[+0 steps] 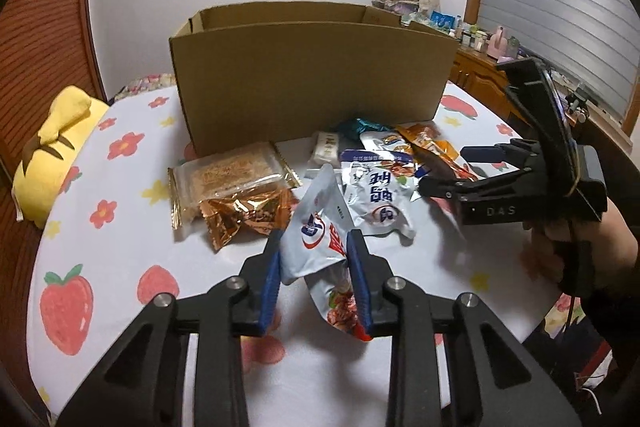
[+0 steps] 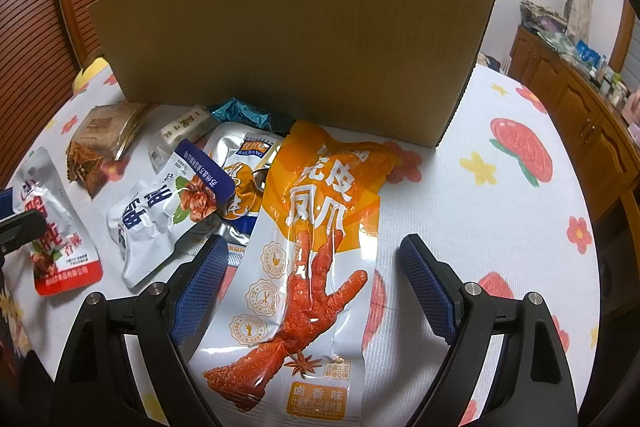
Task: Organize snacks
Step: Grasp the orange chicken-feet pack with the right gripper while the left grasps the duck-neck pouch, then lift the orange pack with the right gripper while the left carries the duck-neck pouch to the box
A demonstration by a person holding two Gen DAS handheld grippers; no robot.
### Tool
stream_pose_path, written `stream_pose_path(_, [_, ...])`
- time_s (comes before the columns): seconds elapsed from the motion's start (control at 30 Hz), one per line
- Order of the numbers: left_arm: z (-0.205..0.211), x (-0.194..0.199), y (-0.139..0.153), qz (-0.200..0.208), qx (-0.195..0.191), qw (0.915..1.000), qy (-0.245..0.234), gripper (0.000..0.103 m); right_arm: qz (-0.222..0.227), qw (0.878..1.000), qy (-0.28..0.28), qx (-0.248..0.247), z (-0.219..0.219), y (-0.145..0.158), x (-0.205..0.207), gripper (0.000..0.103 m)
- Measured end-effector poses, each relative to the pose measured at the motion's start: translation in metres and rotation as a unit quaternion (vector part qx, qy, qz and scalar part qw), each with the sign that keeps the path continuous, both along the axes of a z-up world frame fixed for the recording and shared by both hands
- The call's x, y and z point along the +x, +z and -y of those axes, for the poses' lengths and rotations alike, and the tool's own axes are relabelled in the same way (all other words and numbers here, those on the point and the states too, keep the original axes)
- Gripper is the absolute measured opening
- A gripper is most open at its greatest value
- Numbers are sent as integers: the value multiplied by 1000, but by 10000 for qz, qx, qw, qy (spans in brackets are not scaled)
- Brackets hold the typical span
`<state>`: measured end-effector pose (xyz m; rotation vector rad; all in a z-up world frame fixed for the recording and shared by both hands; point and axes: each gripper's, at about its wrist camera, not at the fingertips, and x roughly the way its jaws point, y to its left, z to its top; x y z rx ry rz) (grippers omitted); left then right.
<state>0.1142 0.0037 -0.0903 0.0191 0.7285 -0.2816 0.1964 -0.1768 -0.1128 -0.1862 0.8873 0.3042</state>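
Note:
My left gripper (image 1: 315,239) is shut on a white pouch with red print (image 1: 316,227), held upright just above the tablecloth; the same pouch (image 2: 52,227) shows at the left edge of the right wrist view. My right gripper (image 2: 314,243) stands open over a long orange chicken-foot packet (image 2: 316,247) that lies flat between its fingers, and its right pad stands apart from the packet. From the left wrist view, the right gripper (image 1: 452,171) hovers over the snack pile. An open cardboard box (image 1: 312,75) stands behind the snacks.
Loose snacks lie before the box (image 2: 296,39): a clear gold-edged packet (image 1: 232,175), an orange foil packet (image 1: 244,215), a white pouch with blue characters (image 1: 380,199), a teal wrapper (image 1: 360,127). A yellow plush (image 1: 56,147) lies far left. A wooden cabinet (image 2: 580,115) runs along the right.

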Motion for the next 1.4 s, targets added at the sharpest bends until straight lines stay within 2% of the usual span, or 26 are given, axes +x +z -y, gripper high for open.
stream_pose_path(0.2, [-1, 2, 0, -23, -23, 10000, 79, 29, 1, 10000, -1, 1, 0, 0, 0, 90])
stream_pose_path(0.47, [-6, -2, 14, 162, -71, 9997, 178, 29, 7, 10000, -6, 3, -1, -1, 0, 89])
stream_pose_path(0.5, [-6, -2, 15, 184, -70, 9996, 180, 29, 12, 10000, -11, 0, -1, -1, 0, 86])
stream_pose_path(0.53, [-5, -2, 16, 208, -67, 9996, 183, 29, 52, 10000, -48, -14, -2, 0, -1, 78])
stream_pose_path(0.6, [-5, -2, 18, 227, -84, 9995, 185, 29, 82, 9999, -93, 56, -1, 1, -1, 71])
stream_pose_path(0.63, [-4, -3, 18, 236, -94, 9995, 178, 29, 89, 9998, -133, 86, 2, 2, 0, 63])
stream_pose_path(0.87, [-2, -5, 22, 294, -70, 9995, 135, 30, 89, 9993, -220, 287, 9, 5, -1, 58])
stream_pose_path(1.1, [-3, -3, 26, 333, -47, 9993, 166, 30, 90, 9983, -164, 554, 21, 13, -14, 47])
stream_pose_path(1.23, [-2, -2, 27, 351, -38, 9992, 161, 30, 85, 9987, -104, 502, 20, 17, -19, 43])
stream_pose_path(1.4, [-1, -2, 29, 370, -30, 9992, 159, 30, 131, 9988, -40, 469, 16, 20, -25, 42])
